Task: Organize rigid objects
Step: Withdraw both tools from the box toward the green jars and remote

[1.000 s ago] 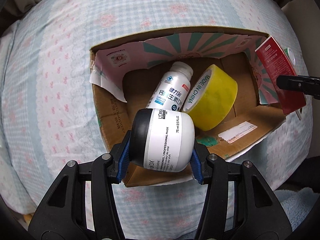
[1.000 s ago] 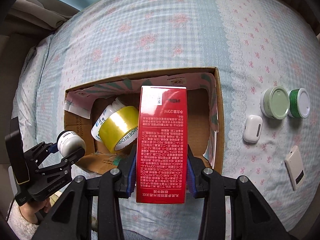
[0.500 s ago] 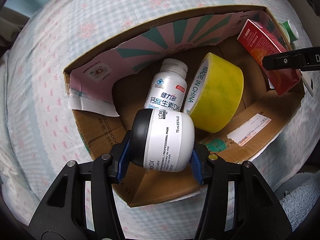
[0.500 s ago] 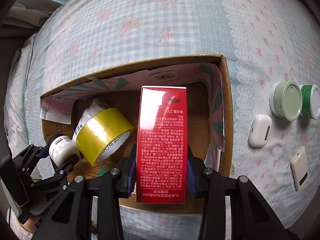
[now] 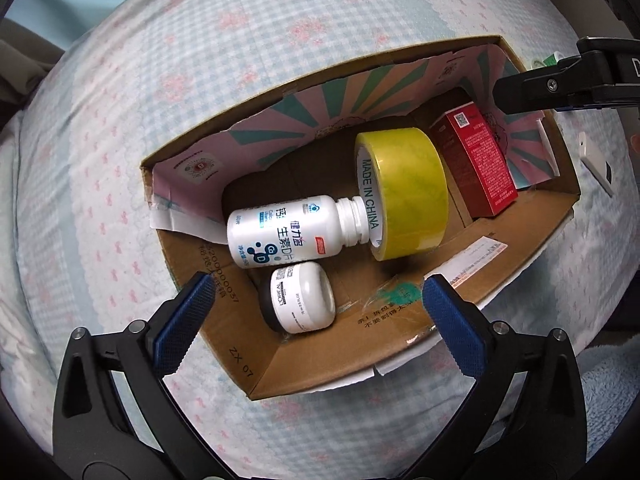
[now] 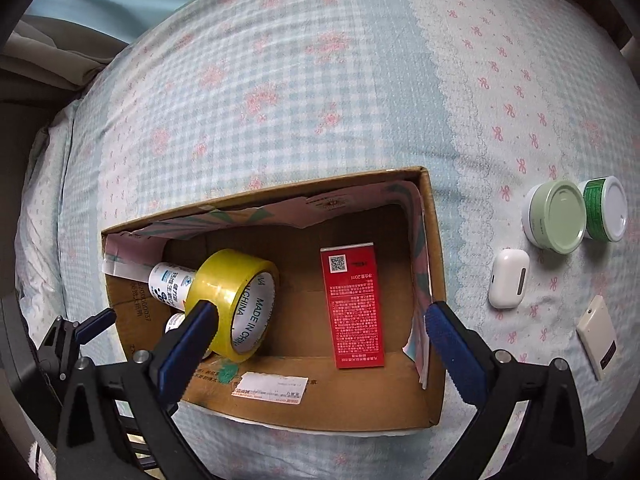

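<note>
An open cardboard box (image 5: 304,364) (image 6: 434,240) lies on the bed. Inside it are a white L'Oreal jar (image 5: 298,302), a white supplement bottle (image 5: 288,236) (image 6: 168,280), a yellow tape roll (image 5: 404,192) (image 6: 234,304) and a red carton (image 5: 478,164) (image 6: 354,304). My left gripper (image 5: 314,318) is open and empty above the jar. My right gripper (image 6: 320,342) is open and empty above the box's near side, right over the red carton. It also shows at the right edge of the left wrist view (image 5: 560,80).
On the checked bedspread right of the box lie a pale green tin (image 6: 558,216), a green-labelled jar (image 6: 606,214), a white earbud case (image 6: 508,284) and a small cream card-like device (image 6: 598,338) (image 5: 596,162). A folded blanket sits at the left edge.
Both grippers have opened. The L'Oreal jar has dropped from my left gripper into the box, and the red carton has dropped from my right gripper to lie flat inside. The bottle has shifted sideways.
</note>
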